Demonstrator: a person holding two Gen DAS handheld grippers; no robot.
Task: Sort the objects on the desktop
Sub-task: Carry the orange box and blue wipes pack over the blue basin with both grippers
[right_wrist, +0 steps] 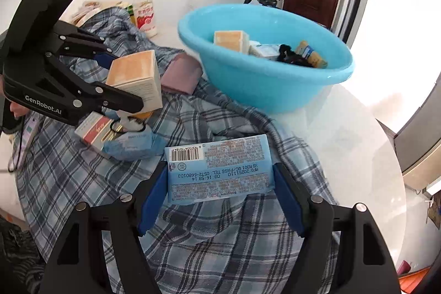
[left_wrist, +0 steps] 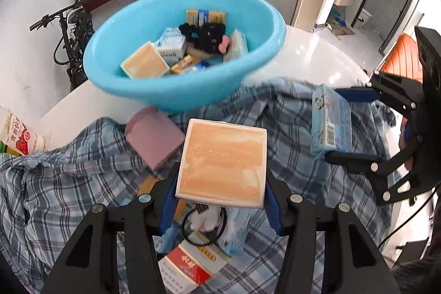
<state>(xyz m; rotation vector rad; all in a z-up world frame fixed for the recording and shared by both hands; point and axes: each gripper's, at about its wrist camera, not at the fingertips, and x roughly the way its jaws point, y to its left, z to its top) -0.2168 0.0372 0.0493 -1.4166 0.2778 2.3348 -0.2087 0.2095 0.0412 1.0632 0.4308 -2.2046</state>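
My left gripper (left_wrist: 220, 200) is shut on an orange-and-white box (left_wrist: 223, 161), held above the plaid cloth (left_wrist: 69, 183); in the right wrist view the same gripper (right_wrist: 121, 84) and box (right_wrist: 135, 76) appear at the left. My right gripper (right_wrist: 220, 183) is shut on a light blue tissue pack (right_wrist: 220, 168), barcode side up; the left wrist view has that gripper (left_wrist: 347, 126) and pack (left_wrist: 330, 123) at the right. Ahead stands a turquoise basin (left_wrist: 176, 92) (right_wrist: 275, 90) holding several boxes and a black plush toy (left_wrist: 206, 37).
On the cloth lie a mauve box (left_wrist: 154, 137) (right_wrist: 179, 73), a red-and-white carton (left_wrist: 184, 266) (right_wrist: 93, 128), a hair tie and a blue pack (right_wrist: 132, 145). A drink bottle (right_wrist: 144, 10) stands at the table's far edge. A bicycle (left_wrist: 71, 29) leans by the wall.
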